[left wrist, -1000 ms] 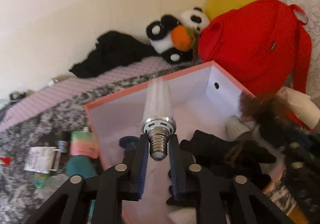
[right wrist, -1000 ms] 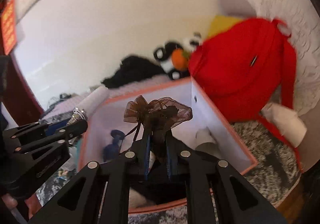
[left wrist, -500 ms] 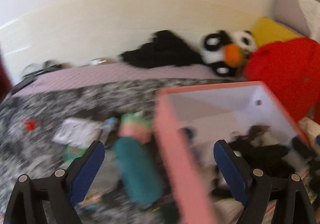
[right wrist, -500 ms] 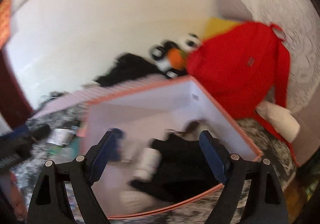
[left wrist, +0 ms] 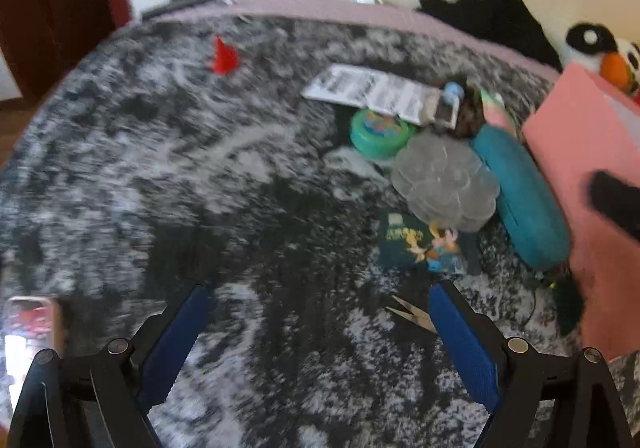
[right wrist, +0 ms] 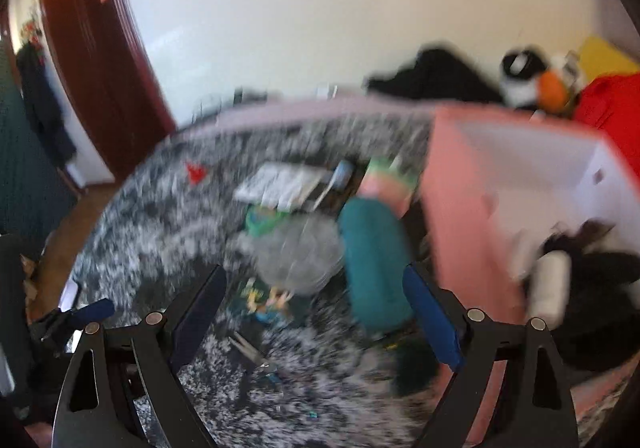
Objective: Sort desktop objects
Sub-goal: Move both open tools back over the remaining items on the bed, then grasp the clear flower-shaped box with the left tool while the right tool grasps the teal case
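L gripper (left wrist: pixel 320 308) + R gripper (right wrist: pixel 316 296) agape, empty, above clutter beside pink box (right wrist: pixel 460 208).

A rough, shaggy rug (left wrist: pixel 168 168) is seen; beside it, a smooth teal case (left wrist: pixel 524 200), metal scissors (left wrist: pixel 412 314) and a matt pink box (right wrist: pixel 464 208).

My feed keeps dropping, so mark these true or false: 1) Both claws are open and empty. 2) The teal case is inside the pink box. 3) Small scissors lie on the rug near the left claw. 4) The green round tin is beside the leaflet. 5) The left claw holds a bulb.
1) Left claw and right claw: true.
2) False: the teal case lies on the rug beside the pink box.
3) Scissors: true.
4) Tin, leaflet: true.
5) False: it holds nothing.
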Action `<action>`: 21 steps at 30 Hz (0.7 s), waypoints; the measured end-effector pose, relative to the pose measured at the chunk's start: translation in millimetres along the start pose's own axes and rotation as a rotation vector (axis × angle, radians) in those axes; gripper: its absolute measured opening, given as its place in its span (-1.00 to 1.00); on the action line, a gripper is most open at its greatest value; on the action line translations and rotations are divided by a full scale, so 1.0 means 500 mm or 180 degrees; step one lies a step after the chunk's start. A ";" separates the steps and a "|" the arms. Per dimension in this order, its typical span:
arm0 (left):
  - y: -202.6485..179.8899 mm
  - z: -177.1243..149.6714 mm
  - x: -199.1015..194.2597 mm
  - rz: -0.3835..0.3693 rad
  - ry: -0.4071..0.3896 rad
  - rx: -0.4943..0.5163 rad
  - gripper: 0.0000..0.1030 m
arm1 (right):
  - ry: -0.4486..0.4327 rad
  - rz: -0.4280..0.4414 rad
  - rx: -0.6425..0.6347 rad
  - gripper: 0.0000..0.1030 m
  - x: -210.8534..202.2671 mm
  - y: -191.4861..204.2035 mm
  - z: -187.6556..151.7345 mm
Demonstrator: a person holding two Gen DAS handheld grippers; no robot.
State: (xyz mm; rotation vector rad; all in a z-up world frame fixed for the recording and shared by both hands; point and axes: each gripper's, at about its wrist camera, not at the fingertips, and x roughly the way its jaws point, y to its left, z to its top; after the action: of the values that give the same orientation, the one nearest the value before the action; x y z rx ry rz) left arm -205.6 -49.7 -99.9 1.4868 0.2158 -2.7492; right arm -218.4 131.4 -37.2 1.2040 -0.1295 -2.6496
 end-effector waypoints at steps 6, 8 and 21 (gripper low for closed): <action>-0.062 0.045 0.083 -0.0339 0.0069 0.0254 0.81 | 0.0086 -0.0295 0.0260 0.76 0.099 -0.045 0.018; -0.084 0.066 0.107 -0.0411 0.0082 0.0314 0.81 | 0.0166 -0.0302 0.0351 0.76 0.122 -0.059 0.025; -0.174 0.106 0.226 -0.0557 0.0394 0.0500 0.81 | 0.0606 -0.0268 0.0494 0.74 0.215 -0.095 0.054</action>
State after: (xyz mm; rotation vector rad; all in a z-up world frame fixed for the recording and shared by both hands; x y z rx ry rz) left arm -318.1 36.3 -155.4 1.7598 0.1398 -2.8698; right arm -315.0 151.4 -106.5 1.5359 -0.2613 -2.6182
